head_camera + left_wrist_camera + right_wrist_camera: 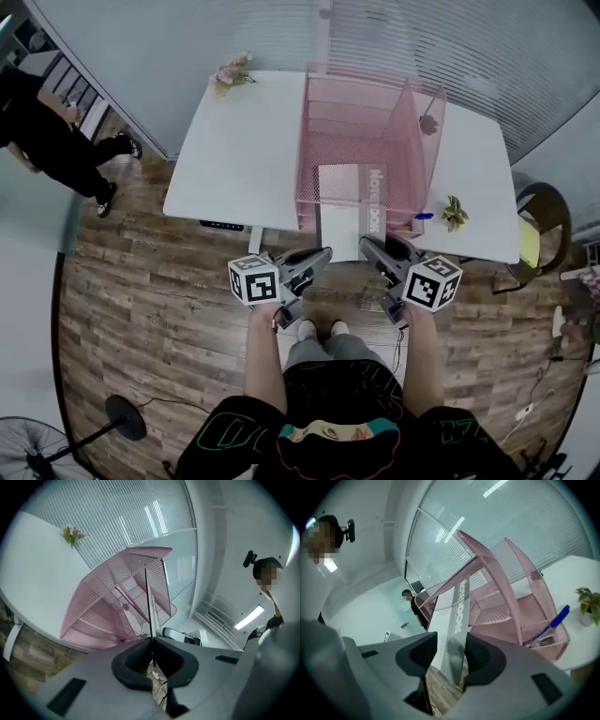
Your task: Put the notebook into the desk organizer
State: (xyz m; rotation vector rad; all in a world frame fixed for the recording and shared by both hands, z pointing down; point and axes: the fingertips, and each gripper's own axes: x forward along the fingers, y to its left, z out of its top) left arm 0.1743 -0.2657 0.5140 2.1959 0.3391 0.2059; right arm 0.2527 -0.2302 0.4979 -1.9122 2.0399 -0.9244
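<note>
Desk (574,576); notebook (444,620) lettering (461,603): right gripper view, not left.
</note>
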